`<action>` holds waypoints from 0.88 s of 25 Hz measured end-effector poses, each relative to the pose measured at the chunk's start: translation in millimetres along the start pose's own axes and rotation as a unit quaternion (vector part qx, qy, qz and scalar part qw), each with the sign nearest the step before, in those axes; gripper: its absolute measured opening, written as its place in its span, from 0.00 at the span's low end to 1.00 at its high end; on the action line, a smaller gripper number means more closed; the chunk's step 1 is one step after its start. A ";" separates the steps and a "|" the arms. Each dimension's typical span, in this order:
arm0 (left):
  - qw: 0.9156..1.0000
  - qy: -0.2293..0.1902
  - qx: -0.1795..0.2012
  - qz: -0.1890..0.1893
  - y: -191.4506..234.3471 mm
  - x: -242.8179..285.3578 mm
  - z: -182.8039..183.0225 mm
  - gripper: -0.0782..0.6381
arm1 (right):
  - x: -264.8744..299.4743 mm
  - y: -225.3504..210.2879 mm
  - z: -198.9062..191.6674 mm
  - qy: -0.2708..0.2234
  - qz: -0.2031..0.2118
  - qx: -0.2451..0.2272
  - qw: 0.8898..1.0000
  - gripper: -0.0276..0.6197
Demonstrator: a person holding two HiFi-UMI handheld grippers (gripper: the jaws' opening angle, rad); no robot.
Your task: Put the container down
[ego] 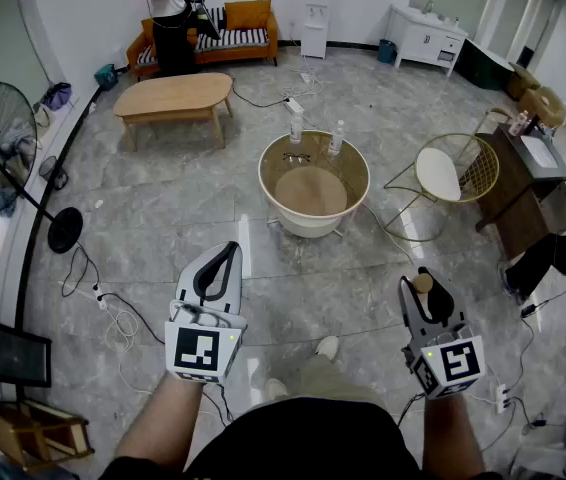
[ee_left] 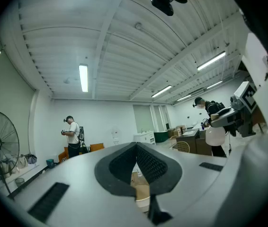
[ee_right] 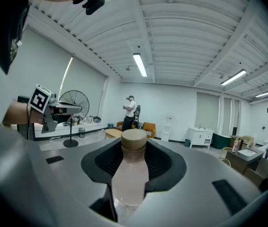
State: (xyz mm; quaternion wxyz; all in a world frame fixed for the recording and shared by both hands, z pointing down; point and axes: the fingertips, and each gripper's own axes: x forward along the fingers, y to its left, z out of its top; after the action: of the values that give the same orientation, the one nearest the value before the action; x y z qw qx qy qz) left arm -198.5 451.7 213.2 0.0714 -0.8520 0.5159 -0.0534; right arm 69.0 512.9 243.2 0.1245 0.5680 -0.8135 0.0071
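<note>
Right gripper, nearest the lens, is clenching on a translucent pinkish plastic bottle with a tan round cap. Its jaws are pressing the upper body from both sides, with the cap rising just above them and the lower part dropping out of sight beneath. Left gripper is riding alongside, its jaws closed together on nothing. Both are being carried well short of the round glass-topped table with a cream tub-like base, which is standing ahead across grey floor.

Likely hazards:
- The smooth, rounded body is offering the pads little purchase, so a jolt in carrying may be letting it slide or swing in the grip.
- If the bottle is arriving tilted, its base may be meeting the table top on one edge and toppling on release.
- Two clear bottles standing at the far rim of that table are narrowing the landing area and could be knocked.
- Loose black cables trailing on the floor left of the table could be catching a foot.
</note>
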 end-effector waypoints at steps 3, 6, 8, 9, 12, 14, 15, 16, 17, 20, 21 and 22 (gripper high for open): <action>1.000 0.005 0.004 -0.004 2.5 4.0 -4.9 0.13 | 7.9 0.9 1.6 0.000 0.000 0.003 1.000 0.27; 1.000 0.007 0.003 0.001 7.9 14.1 -8.0 0.13 | 19.5 -1.7 3.9 -0.005 0.007 0.005 1.000 0.27; 1.000 0.006 0.005 0.005 12.5 20.9 -8.6 0.13 | 29.0 -3.6 3.6 -0.008 0.016 0.005 1.000 0.27; 1.000 0.006 0.006 0.006 14.2 24.7 -9.1 0.13 | 33.3 -5.6 2.7 -0.009 0.019 0.005 1.000 0.27; 1.000 0.009 0.011 0.003 14.7 39.4 -8.6 0.13 | 46.7 -17.0 3.6 -0.011 0.021 0.007 1.000 0.27; 1.000 0.010 0.013 0.002 14.2 49.1 -8.5 0.13 | 55.6 -25.0 4.5 -0.011 0.024 0.009 1.000 0.27; 1.000 0.011 0.012 0.003 14.9 53.4 -9.2 0.13 | 59.6 -28.0 4.4 -0.010 0.026 0.010 1.000 0.27; 1.000 0.012 0.009 0.004 15.8 57.2 -10.4 0.13 | 63.1 -30.5 4.2 -0.008 0.028 0.010 1.000 0.27; 1.000 0.014 0.006 0.004 16.6 60.6 -11.9 0.13 | 66.0 -32.7 4.1 -0.006 0.029 0.007 1.000 0.27; 1.000 0.021 0.003 0.004 16.1 71.2 -17.3 0.13 | 73.3 -40.1 3.9 -0.001 0.031 0.002 1.000 0.27; 1.000 0.022 0.002 0.004 14.7 75.0 -18.9 0.13 | 75.6 -43.1 3.2 0.000 0.031 0.001 1.000 0.27; 1.000 0.023 0.001 0.004 13.0 79.0 -20.4 0.13 | 77.8 -46.3 2.3 0.000 0.032 0.000 0.999 0.27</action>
State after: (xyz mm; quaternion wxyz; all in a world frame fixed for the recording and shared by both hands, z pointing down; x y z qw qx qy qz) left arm -176.7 374.3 232.3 0.0606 -0.8486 0.5204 -0.0733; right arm 86.3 424.4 251.3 0.1241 0.5415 -0.8314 0.0116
